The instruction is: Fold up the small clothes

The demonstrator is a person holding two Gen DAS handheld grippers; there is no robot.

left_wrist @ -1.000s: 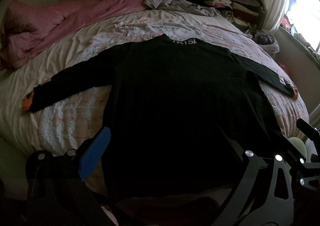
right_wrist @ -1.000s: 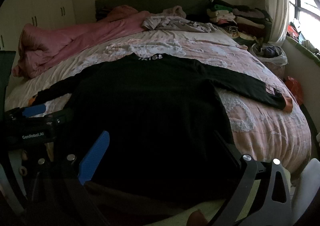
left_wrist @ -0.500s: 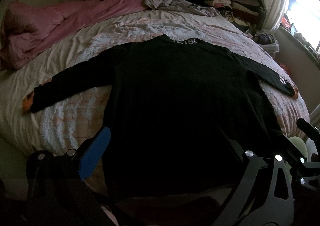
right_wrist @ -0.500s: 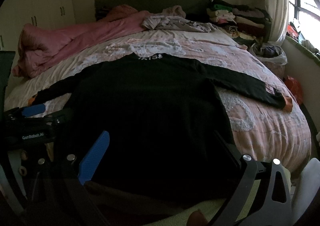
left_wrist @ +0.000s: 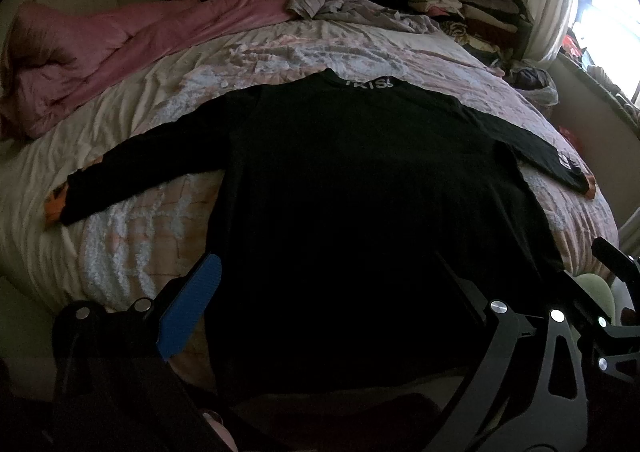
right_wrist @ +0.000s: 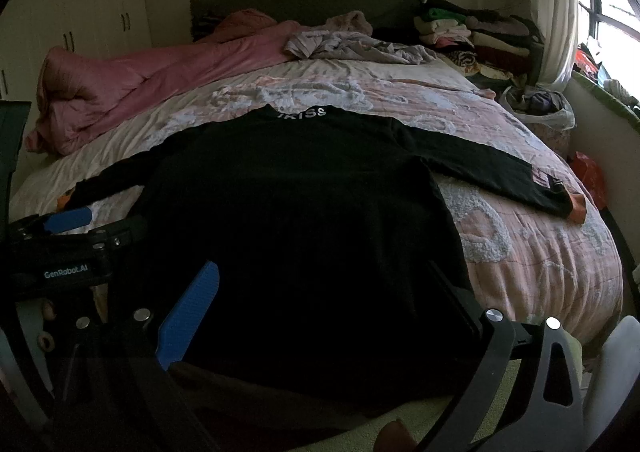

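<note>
Across the bed [left_wrist: 120, 124] lies the black long-sleeved top [left_wrist: 360, 212], flat and face down as far as I can judge, its collar with white lettering toward the headboard [right_wrist: 304, 0] and its hem at the near edge of the bed, right in front of me. Its long axis runs straight away from both my tools, and the sleeves spread out to either side of the body: the left sleeve [left_wrist: 132, 176] ends in an orange cuff toward the pink duvet [left_wrist: 132, 36], the right sleeve [right_wrist: 500, 176] reaches toward the window side.

Both tools hover just short of the hem, level and pointing up the bed, neither touching cloth. My left gripper [left_wrist: 332, 316] stands wide, holding nothing, nearer the left sleeve. My right gripper [right_wrist: 328, 320] is equally wide and empty, nearer the right sleeve. I judge the fold has not begun; a sleeve or a hem corner comes first.
</note>
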